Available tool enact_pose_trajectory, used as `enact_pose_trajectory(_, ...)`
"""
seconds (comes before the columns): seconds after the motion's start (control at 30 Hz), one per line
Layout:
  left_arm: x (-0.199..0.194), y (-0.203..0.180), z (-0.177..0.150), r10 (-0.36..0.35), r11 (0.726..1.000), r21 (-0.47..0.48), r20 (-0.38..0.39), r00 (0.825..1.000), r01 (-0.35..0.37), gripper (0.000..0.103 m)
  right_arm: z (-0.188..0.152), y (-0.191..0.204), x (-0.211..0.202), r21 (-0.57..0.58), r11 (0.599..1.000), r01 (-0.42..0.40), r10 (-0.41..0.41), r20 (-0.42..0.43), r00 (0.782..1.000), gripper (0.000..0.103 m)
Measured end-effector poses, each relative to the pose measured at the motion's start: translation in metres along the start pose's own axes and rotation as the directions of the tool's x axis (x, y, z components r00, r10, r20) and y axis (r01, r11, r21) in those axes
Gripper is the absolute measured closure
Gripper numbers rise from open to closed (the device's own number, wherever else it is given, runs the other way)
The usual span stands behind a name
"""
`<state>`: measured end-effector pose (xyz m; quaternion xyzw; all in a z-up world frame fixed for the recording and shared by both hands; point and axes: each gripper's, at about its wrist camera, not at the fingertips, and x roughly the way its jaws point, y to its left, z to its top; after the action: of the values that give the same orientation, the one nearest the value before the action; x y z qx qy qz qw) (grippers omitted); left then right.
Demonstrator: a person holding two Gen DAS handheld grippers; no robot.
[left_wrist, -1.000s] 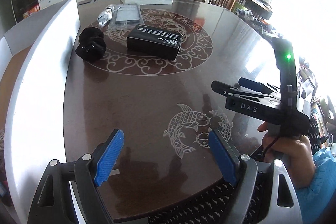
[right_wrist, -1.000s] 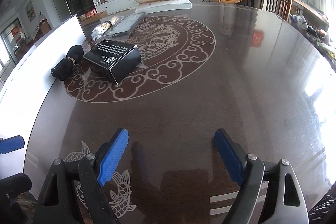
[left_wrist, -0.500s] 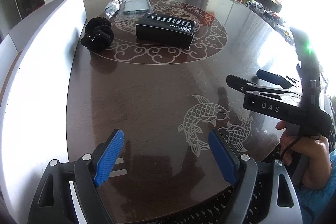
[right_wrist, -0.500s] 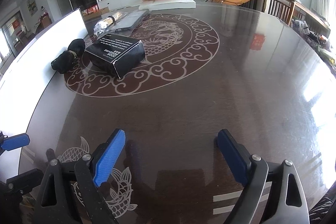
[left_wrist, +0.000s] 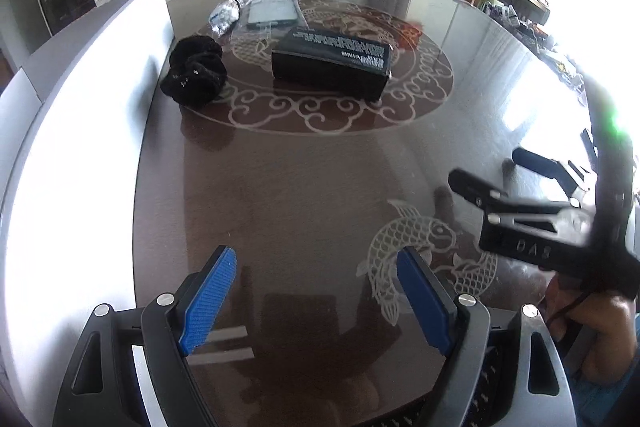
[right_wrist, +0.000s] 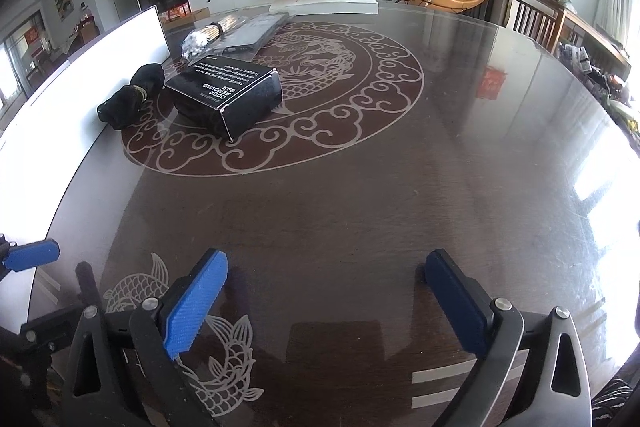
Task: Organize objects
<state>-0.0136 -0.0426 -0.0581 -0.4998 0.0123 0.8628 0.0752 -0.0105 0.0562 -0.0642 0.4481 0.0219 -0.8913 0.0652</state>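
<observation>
Both hand-held grippers, the left hand-held gripper (left_wrist: 316, 301) spread and the right hand-held gripper (right_wrist: 326, 301) just widened, hover empty over the counter (right_wrist: 360, 195), well short of the black box (right_wrist: 230, 93) ahead-left (stiff, probably light; grip its narrow sides).

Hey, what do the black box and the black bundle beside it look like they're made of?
The black box looks like matte printed cardboard: sharp folded edges, white lettering on top. The black bundle looks like soft fabric, perhaps knit or fleece: fuzzy, lumpy and without shine, though the exact cloth is unclear.
</observation>
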Motion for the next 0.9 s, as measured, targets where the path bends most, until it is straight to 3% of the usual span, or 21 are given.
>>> enact_pose_trajectory(0.13, -0.003, 0.012, 0.042, 0.041, 0.997, -0.065, 0.094, 0.995, -0.035, 0.021, 0.000, 0.001, 0.001, -0.005, 1.000, 0.003, -0.003, 0.000, 1.000, 0.002)
enact_pose_trajectory(0.23, 0.007, 0.022, 0.080, 0.120, 0.988, -0.111, 0.147, 0.982, -0.105, 0.021, 0.000, 0.000, 0.001, -0.003, 1.000, -0.001, 0.001, -0.001, 1.000, 0.001)
enact_pose_trajectory(0.33, 0.028, 0.031, 0.113, 0.231, 0.967, -0.141, 0.147, 0.962, -0.210, 0.021, -0.001, 0.000, 0.000, -0.006, 1.000, -0.003, 0.003, 0.001, 1.000, 0.001)
enact_pose_trajectory(0.4, 0.045, 0.037, 0.128, 0.267, 0.956, -0.159, 0.122, 0.956, -0.247, 0.021, -0.001, 0.000, 0.001, -0.009, 1.000, -0.003, 0.003, 0.001, 1.000, 0.001)
enact_pose_trajectory(0.5, 0.068, 0.050, 0.137, 0.263, 0.948, -0.203, 0.074, 0.962, -0.244, 0.019, -0.001, 0.000, 0.001, -0.010, 1.000, -0.002, 0.002, -0.001, 1.000, 0.000)
enact_pose_trajectory(0.6, 0.074, 0.060, 0.140, 0.262, 0.938, -0.253, 0.076, 0.962, -0.236, 0.014, 0.000, -0.002, 0.000, -0.001, 1.000, -0.013, 0.013, -0.004, 1.000, 0.000)
enact_pose_trajectory(0.7, 0.083, 0.066, 0.141, 0.241, 0.940, -0.263, 0.058, 0.969, -0.218, 0.014, 0.001, -0.005, -0.001, 0.016, 0.999, -0.027, 0.028, -0.003, 1.000, 0.000)
enact_pose_trajectory(0.8, 0.088, 0.064, 0.141, 0.269, 0.935, -0.258, 0.062, 0.961, -0.245, 0.014, 0.002, -0.006, -0.001, 0.027, 0.999, -0.036, 0.036, -0.004, 0.999, 0.000)
enact_pose_trajectory(0.9, 0.092, 0.067, 0.143, 0.255, 0.934, -0.277, 0.070, 0.964, -0.227, 0.012, 0.002, -0.006, -0.002, 0.031, 0.999, -0.039, 0.040, -0.004, 0.999, 0.000)
